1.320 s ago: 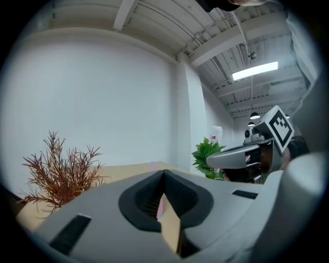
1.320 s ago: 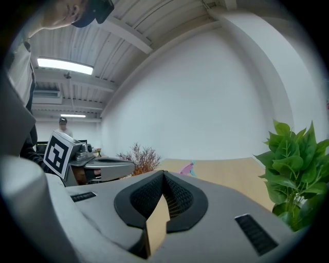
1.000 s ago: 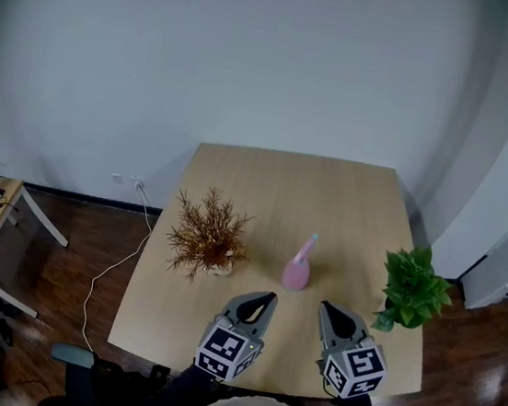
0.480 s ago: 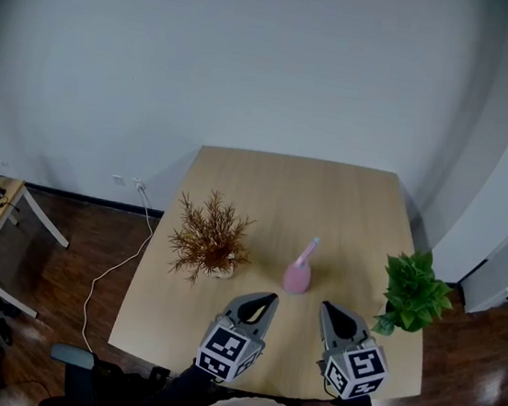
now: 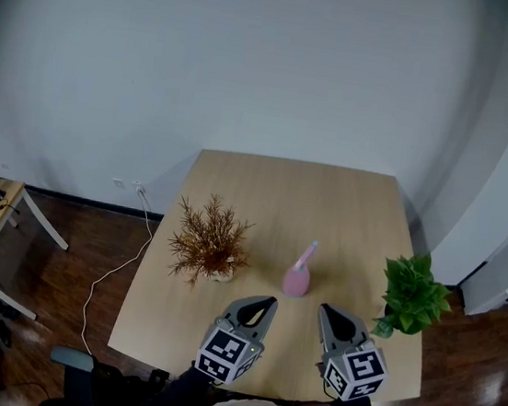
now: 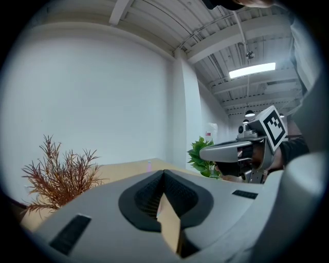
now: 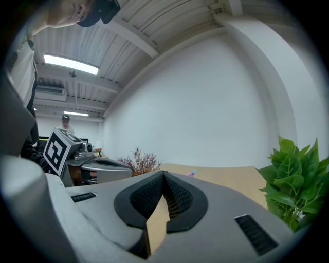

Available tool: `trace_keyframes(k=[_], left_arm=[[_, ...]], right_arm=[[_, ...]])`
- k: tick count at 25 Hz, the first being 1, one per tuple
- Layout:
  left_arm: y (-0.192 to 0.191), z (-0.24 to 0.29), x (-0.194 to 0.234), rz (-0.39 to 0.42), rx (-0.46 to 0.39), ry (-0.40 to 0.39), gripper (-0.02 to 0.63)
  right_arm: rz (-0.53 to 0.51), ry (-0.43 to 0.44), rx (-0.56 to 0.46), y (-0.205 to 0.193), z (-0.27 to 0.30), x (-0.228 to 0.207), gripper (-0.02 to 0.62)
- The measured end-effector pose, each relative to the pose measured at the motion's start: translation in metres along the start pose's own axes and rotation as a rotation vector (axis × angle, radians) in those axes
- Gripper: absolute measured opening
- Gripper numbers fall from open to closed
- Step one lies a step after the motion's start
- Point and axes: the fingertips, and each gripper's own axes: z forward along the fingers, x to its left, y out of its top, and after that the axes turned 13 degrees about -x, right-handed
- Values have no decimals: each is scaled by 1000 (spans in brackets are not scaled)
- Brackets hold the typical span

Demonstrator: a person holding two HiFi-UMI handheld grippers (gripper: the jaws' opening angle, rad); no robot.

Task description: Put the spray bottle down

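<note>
Evidently the spray bottle [image 5: 298,273] stood upright at twelve o'clock, so the left tool [image 5: 264,299] and right tool [image 5: 325,309], both closed and empty, needed only to avoid nudging it.

No words, numbers or brand names could be read anywhere. The only printed marks were black-and-white square patterns. One set stood on the marker cube [image 5: 228,350] at the rear of the left gripper [image 5: 266,299], another on the matching cube [image 5: 352,365] behind the right gripper [image 5: 325,307]. They showed blocks, not letters or digits. The pink spray bottle [image 5: 298,272], standing just ahead of the two tips and between them, bore no print that could be made out.
</note>
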Motion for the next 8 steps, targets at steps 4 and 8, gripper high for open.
trace_keyframes(k=[4, 8], left_arm=[[0, 0, 0, 1, 7, 0, -12], [1, -2, 2, 4, 13, 3, -12]], right_arm=[[-2, 3, 4, 1, 0, 0, -20], [-4, 4, 5, 3, 1, 1, -20]])
